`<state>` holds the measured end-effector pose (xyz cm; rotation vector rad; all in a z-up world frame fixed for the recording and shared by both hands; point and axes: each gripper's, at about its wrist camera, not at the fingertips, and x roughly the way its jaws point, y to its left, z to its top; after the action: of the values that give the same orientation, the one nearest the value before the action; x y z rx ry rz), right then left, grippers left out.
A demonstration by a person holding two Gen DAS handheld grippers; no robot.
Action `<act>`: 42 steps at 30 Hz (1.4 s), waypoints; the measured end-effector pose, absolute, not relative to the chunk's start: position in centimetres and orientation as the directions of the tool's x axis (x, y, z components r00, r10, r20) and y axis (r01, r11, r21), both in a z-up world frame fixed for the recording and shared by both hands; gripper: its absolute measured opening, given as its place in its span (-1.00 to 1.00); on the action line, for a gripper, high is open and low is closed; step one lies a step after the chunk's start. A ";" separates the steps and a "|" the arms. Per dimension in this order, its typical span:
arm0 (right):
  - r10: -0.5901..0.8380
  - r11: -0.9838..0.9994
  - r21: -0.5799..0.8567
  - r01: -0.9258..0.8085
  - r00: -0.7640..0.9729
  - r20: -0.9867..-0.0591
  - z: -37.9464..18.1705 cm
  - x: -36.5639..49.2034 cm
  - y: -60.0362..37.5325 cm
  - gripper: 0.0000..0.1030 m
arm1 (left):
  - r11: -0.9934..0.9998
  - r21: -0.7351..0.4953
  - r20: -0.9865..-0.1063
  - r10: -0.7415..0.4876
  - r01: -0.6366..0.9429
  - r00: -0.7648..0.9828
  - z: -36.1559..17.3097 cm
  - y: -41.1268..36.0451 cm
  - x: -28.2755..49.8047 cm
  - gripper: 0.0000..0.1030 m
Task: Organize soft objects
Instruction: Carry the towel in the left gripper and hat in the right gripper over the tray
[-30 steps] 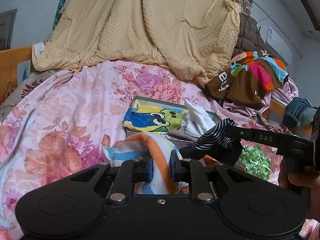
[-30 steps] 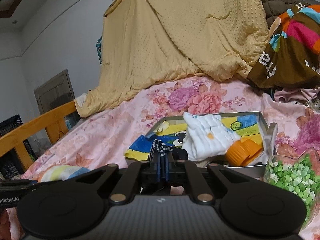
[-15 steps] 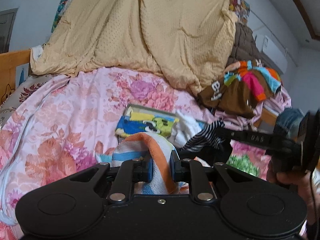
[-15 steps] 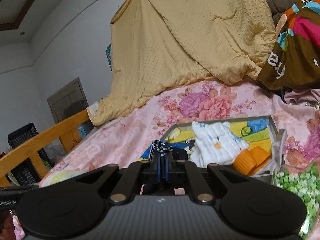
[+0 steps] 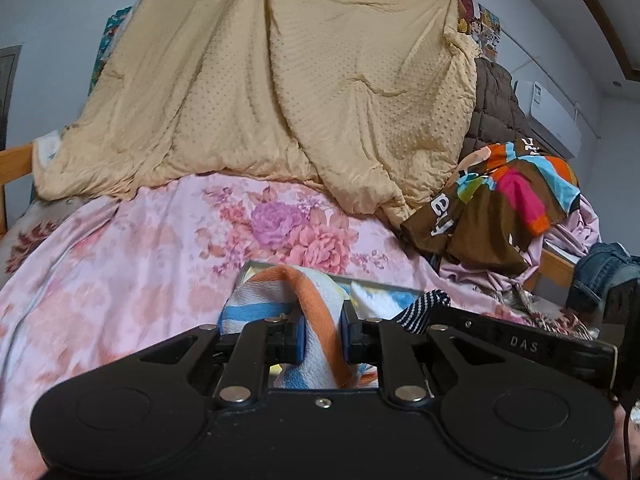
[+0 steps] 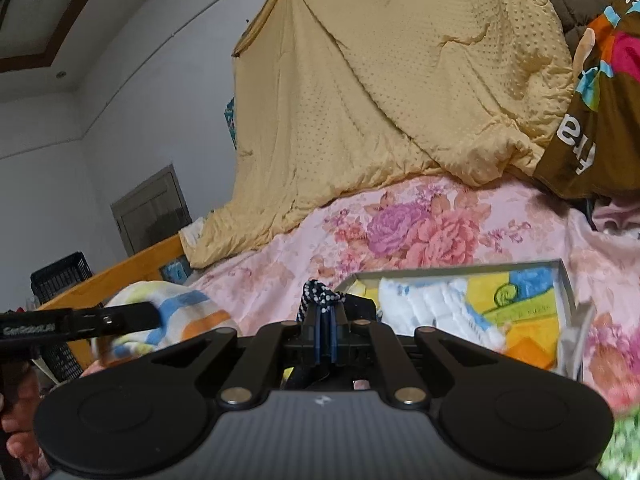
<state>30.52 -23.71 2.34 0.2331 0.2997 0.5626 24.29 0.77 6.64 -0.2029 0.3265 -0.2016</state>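
My left gripper is shut on a striped towel, white with blue and orange bands, held up above the floral bed. The same towel hangs from the left gripper's finger at the left of the right wrist view. My right gripper is shut on a black-and-white striped sock; its cuff pokes out beside the towel in the left wrist view. Behind both lies a grey tray with a yellow-blue cartoon cloth and a white cloth in it.
A tan quilt is heaped at the back of the pink floral bedspread. A brown multicoloured shirt and jeans lie at the right. A wooden bed rail and a black crate stand at the left. A person's hand grips the left handle.
Both grippers have risen and drawn back with their cloths. The tray sits lower in both views, and the towel now covers most of it in the left wrist view. The green-patterned thing has slipped out of sight.
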 end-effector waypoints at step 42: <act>0.457 0.868 0.420 -0.265 0.758 -0.465 -2.3 42.9 -25.2 -0.72 | 0.984 -0.175 -0.560 -0.090 -0.012 0.824 -2.6 -4.7 42.5 -0.61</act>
<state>42.87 -25.24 -2.33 0.3428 0.5903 0.4012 42.47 -4.74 -2.62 -0.1744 0.6022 -0.0416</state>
